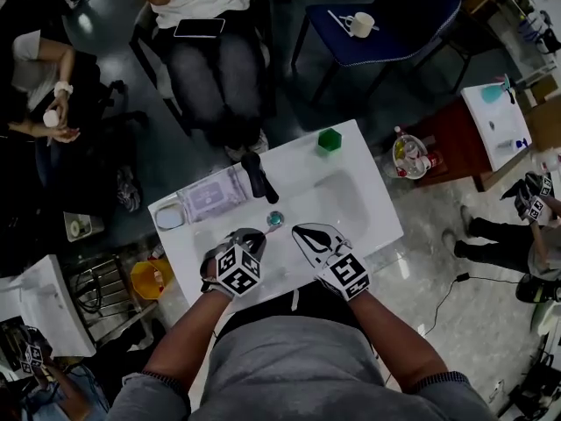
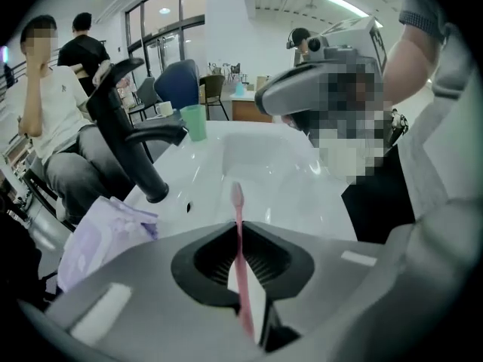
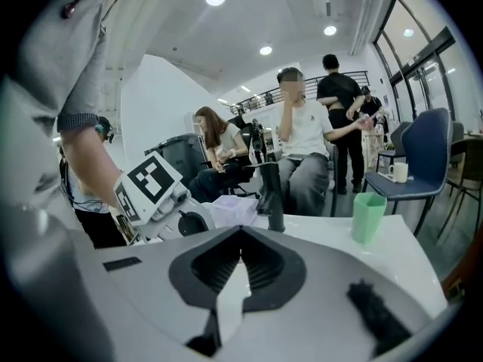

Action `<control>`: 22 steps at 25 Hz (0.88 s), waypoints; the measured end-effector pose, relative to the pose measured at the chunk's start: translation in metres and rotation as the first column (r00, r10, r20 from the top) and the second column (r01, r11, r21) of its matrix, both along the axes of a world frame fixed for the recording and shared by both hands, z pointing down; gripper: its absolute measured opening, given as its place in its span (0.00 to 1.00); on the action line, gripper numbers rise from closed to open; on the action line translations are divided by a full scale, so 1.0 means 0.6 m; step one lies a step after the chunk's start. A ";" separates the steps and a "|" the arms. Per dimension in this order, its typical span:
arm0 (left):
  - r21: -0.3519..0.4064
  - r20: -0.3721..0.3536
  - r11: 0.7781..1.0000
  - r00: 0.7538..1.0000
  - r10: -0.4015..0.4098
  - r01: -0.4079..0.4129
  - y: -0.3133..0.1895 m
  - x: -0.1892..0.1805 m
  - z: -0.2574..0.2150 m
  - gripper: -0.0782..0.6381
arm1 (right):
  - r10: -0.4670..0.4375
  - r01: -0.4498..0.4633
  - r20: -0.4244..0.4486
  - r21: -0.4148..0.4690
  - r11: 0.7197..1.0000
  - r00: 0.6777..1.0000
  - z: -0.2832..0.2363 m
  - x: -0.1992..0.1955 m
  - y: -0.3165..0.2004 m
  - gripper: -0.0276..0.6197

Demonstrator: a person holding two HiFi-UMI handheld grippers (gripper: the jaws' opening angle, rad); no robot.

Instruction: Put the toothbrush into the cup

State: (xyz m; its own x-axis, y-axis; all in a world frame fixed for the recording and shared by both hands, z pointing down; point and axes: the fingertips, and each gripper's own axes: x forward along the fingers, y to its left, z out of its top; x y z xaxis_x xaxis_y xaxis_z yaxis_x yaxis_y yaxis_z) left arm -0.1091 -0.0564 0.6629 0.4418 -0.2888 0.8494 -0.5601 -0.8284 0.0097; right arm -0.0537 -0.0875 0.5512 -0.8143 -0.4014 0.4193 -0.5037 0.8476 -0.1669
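Note:
A pink toothbrush (image 2: pixel 240 277) stands upright between the jaws of my left gripper (image 2: pixel 238 228), bristle head up, over the white sink (image 2: pixel 256 164). That gripper (image 1: pixel 250 238) is shut on its handle. The green cup (image 1: pixel 329 139) stands at the sink's far edge, to the right of the black faucet (image 1: pixel 257 175); in the left gripper view the cup (image 2: pixel 194 122) shows behind the faucet (image 2: pixel 124 127). My right gripper (image 1: pixel 307 232) hovers beside the left, over the basin. Its jaws (image 3: pixel 241 236) meet at the tips with nothing between them, and the cup (image 3: pixel 368 216) lies ahead to the right.
A purple packet (image 1: pixel 213 197) lies on the sink's left ledge, beside the faucet. The drain (image 1: pixel 275 219) sits just beyond the grippers. People sit on chairs behind the sink. A blue chair holds a white mug (image 1: pixel 359 24). A basket of bottles (image 1: pixel 410 156) stands right of the sink.

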 end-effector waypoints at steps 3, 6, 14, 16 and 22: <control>0.027 -0.025 0.999 0.999 -0.020 0.021 0.001 -0.002 -0.031 0.15 | -0.006 0.006 0.001 0.005 1.000 1.000 -0.015 0.003 0.003 0.06; 0.047 -0.068 0.998 0.997 -0.040 0.043 0.003 -0.002 -0.062 0.15 | -0.004 0.004 0.009 0.003 1.000 1.000 -0.028 0.007 0.005 0.06; 0.121 -0.207 0.987 0.975 -0.081 0.108 -0.006 0.005 -0.151 0.15 | -0.004 0.003 0.034 0.016 1.000 0.999 -0.069 0.011 0.012 0.06; 0.140 -0.242 0.983 0.966 -0.087 0.123 -0.011 0.009 -0.174 0.15 | -0.003 0.002 0.047 0.025 1.000 0.999 -0.083 0.009 0.011 0.06; 0.198 -0.329 0.966 0.939 -0.096 0.168 -0.028 0.017 -0.245 0.15 | 0.016 -0.022 0.120 0.050 0.999 0.993 -0.138 -0.001 -0.003 0.06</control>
